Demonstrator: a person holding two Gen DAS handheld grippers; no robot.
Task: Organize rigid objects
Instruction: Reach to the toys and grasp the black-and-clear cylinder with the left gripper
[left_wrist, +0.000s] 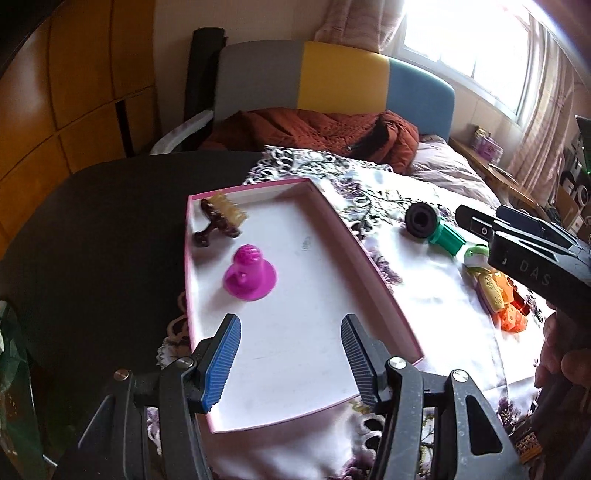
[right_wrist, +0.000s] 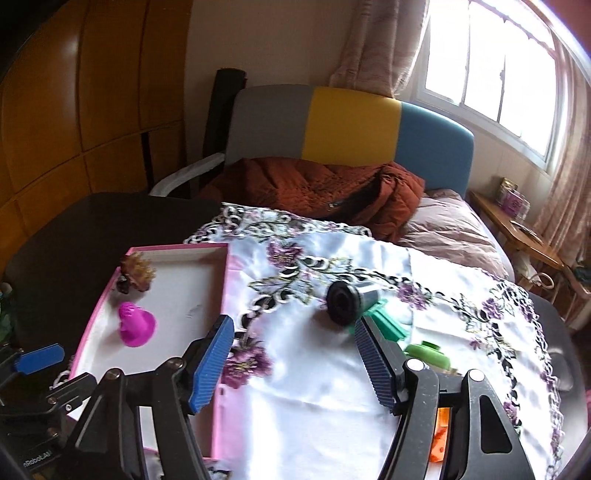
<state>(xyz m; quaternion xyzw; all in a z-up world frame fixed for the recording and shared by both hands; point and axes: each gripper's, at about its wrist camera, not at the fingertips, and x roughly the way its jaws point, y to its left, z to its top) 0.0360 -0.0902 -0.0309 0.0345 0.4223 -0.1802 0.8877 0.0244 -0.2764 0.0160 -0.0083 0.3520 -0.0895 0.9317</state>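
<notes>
Black round plastic knob (right_wrist: 341, 301) near the cloth's far edge suits the empty, parted right gripper (right_wrist: 295, 360): straddle it squarely before closing.

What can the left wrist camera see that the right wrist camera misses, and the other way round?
Only the left view shows the whole inside of the pink tray, the yellow and orange toys stacked near a hand, and the right gripper's body from the side.

Only the right view shows the cloth's far embroidered edge, the side table by the window, and one blue finger of the left gripper.

Both show the magenta toy, the brown clip, the black cylinder, the green piece, and the bed behind.
</notes>
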